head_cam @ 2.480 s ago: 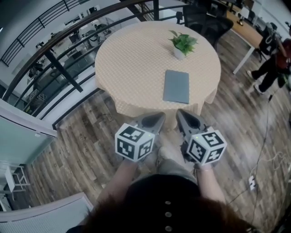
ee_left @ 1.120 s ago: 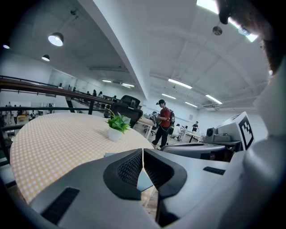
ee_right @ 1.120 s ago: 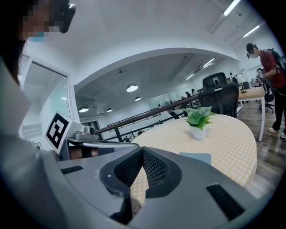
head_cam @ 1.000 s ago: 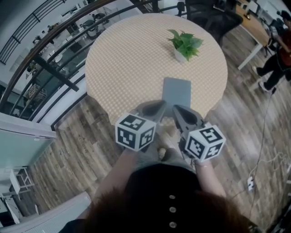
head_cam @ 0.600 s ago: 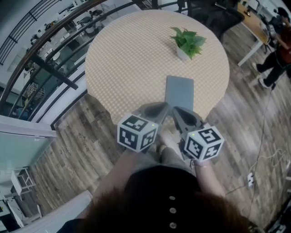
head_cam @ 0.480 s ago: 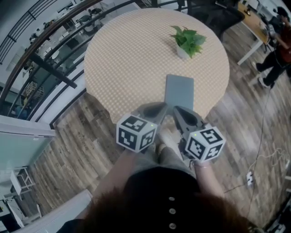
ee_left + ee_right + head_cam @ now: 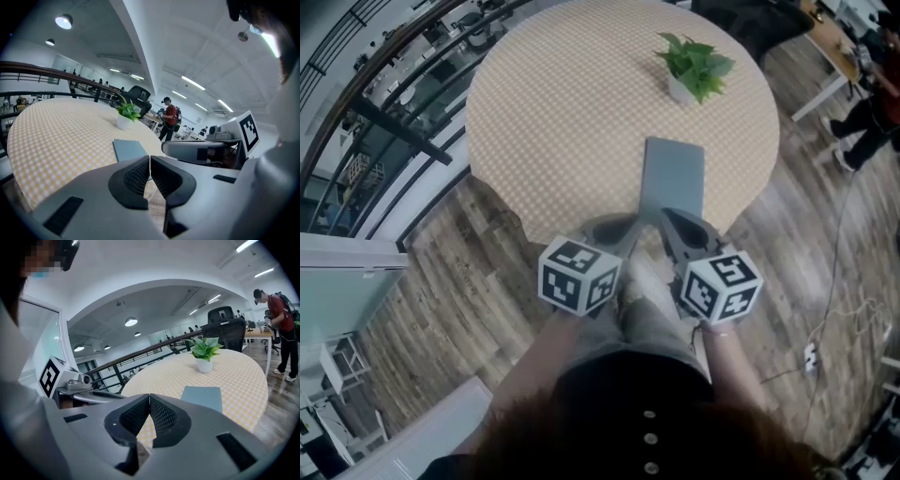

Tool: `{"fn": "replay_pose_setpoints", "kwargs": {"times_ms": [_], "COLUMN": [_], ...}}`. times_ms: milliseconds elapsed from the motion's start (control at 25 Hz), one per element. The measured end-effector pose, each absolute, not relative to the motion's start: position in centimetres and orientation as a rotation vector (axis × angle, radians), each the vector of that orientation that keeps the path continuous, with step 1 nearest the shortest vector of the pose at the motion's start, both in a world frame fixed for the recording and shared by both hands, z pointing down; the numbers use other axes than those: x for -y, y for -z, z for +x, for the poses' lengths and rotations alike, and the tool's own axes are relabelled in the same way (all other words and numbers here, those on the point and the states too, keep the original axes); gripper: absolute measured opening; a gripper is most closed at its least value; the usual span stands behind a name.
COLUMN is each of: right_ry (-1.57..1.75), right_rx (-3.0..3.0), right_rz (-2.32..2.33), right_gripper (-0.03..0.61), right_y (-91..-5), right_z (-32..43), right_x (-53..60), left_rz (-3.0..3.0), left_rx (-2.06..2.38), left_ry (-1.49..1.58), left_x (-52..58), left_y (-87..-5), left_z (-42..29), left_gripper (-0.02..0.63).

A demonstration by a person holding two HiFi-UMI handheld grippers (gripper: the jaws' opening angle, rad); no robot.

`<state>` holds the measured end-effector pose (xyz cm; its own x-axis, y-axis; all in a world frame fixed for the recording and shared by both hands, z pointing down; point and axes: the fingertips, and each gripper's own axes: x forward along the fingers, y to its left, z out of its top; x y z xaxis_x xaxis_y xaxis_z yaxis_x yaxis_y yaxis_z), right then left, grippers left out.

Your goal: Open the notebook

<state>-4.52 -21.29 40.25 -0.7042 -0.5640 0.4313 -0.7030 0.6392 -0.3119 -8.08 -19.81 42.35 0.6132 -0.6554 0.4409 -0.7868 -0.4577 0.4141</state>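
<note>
Head view: the person has closed in on the round tabletop with the yellow checked cloth [image 7: 572,112] compared with a couple of seconds back, when both tongs hung over the wooden plank floor [image 7: 469,272], short of it. Now the left tongs [image 7: 633,227] and the right tongs [image 7: 670,220] have their tips at the tabletop's near edge, just beside the near end of the flat grey-blue notebook [image 7: 673,173]. The notebook hasn't budged. It lies shut close to that edge, with the small green plant in a white pot [image 7: 694,70] further back. Both pairs of tongs are pressed together with nothing pinched between them.
</note>
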Motion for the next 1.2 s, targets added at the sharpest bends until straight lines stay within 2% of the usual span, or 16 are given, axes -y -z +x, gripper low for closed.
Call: {"fn": "replay_pose_setpoints", "kwargs": {"times_ms": [800, 1200], "right_ry": [-0.593, -0.585], "right_rx": [2.359, 2.291], "right_rz": [1.005, 0.955], "right_gripper": [0.014, 0.071], "right_y": [-48.2, -51.7], "right_z": [-5.0, -6.1], "right_x": [23.2, 23.2], "left_rz": [2.123, 2.053], "left_rx": [1.102, 1.115], "left_ry": [-0.322, -0.284], "left_x": [20.4, 21.2], "left_y": [-49.8, -52.2], "left_z": [-8.5, -9.0], "left_gripper": [0.018, 0.018]}}
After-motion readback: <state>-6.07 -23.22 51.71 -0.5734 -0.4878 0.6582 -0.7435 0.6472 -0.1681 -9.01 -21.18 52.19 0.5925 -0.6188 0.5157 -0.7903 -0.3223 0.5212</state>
